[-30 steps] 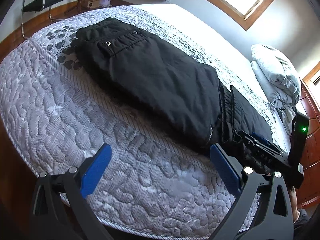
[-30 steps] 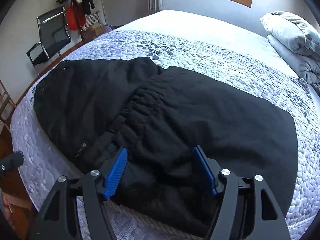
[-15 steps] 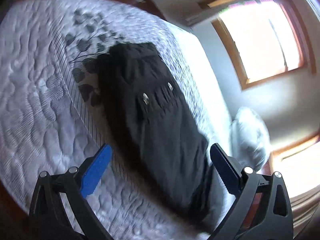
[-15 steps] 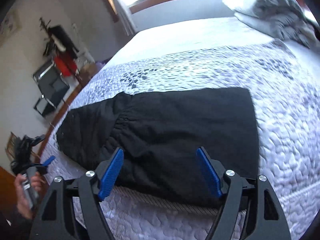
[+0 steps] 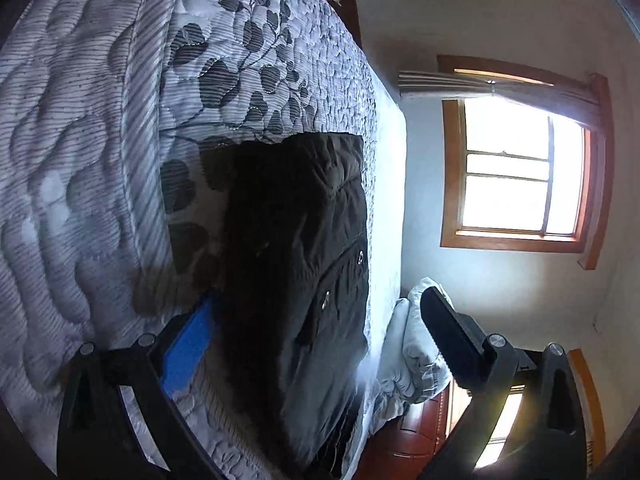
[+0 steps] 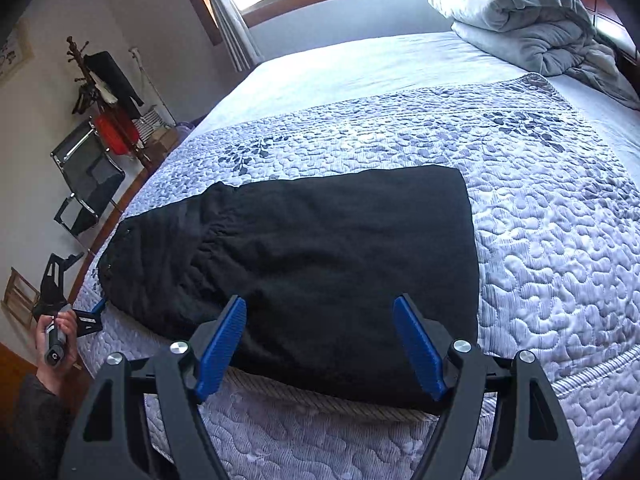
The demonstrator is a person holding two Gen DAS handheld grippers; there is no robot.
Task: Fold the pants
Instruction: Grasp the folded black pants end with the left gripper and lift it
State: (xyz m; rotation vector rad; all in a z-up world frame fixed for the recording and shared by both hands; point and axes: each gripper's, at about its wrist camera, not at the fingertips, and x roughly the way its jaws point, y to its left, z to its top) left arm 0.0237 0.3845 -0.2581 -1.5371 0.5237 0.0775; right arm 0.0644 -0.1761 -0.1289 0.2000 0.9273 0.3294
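Note:
Black pants (image 6: 312,248) lie folded lengthwise across the quilted bed near its front edge, with the snap-pocket end at the left. My right gripper (image 6: 320,344) is open and empty, just above the front edge of the pants' right half. My left gripper (image 5: 316,336) is open and rolled on its side at the pants' left end (image 5: 296,240); its blue finger lies by the near edge of the cloth and the other finger is above it. It also shows in the right wrist view (image 6: 80,304), held in a hand.
The grey-white quilt (image 6: 560,240) covers the bed's near half. A folded grey duvet (image 6: 532,12) sits at the far right. A black chair (image 6: 88,176) and a coat rack (image 6: 104,92) stand left of the bed. A window (image 5: 516,168) is behind.
My left gripper has swung to the pants' left end and rolled sideways, now straddling the cloth edge. My right gripper has pulled back and risen slightly above the front edge.

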